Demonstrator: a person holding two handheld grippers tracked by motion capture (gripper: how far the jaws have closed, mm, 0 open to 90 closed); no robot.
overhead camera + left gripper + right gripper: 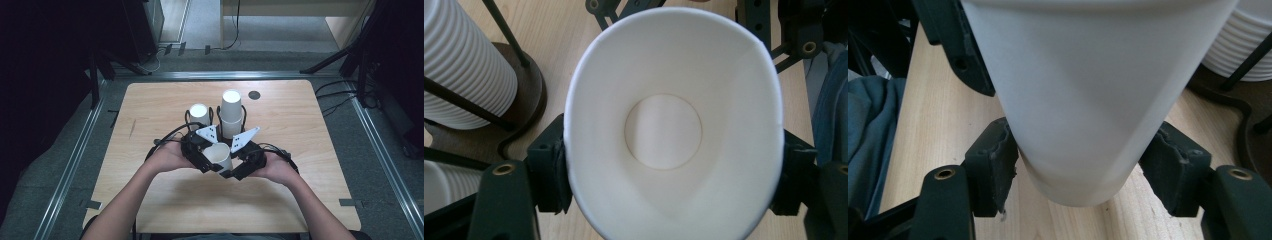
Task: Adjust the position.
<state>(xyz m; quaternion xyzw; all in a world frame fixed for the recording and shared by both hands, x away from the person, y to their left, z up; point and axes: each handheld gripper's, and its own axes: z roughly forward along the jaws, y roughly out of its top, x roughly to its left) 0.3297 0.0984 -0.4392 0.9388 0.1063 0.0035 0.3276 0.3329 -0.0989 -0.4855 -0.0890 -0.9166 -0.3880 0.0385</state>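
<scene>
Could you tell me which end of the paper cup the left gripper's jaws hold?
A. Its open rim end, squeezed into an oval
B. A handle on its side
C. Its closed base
A: in the left gripper view the left gripper presses the paper cup near its rim, which bulges oval.

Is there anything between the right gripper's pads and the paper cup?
Nothing visible. In the right gripper view the paper cup sits between the right gripper pads, both against its base. The left gripper squeezes its rim.
</scene>
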